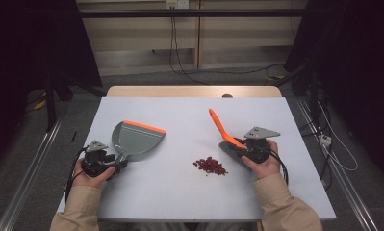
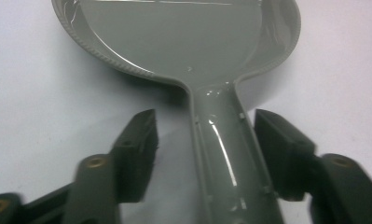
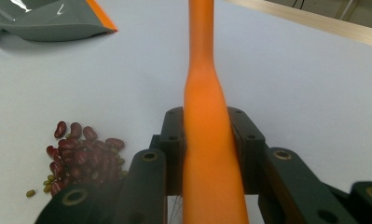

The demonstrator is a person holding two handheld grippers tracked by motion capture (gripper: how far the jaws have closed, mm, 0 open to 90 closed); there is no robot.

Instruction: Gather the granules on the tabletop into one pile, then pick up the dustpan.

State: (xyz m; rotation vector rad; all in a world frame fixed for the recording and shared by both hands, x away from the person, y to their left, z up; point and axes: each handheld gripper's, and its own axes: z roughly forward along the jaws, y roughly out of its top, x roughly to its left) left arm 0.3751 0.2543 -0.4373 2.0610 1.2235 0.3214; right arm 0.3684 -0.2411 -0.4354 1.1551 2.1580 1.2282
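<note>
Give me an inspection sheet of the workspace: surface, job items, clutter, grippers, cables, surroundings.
Surface: pale table top, flat.
Job's things: grey dustpan with orange lip; orange-handled brush; pile of red beans, a few green ones among them.
Clutter: nothing seen.
Grippers: left gripper open, astride dustpan handle, a gap on each side; right gripper shut on brush handle.
Cables: black leads on the floor behind; white plug at right.
Surroundings: dark curtains, wooden panel.

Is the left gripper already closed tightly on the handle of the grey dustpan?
No: in the left gripper view, the left gripper has its jaws open on both sides of the dustpan handle, with a gap at the left pad.
</note>
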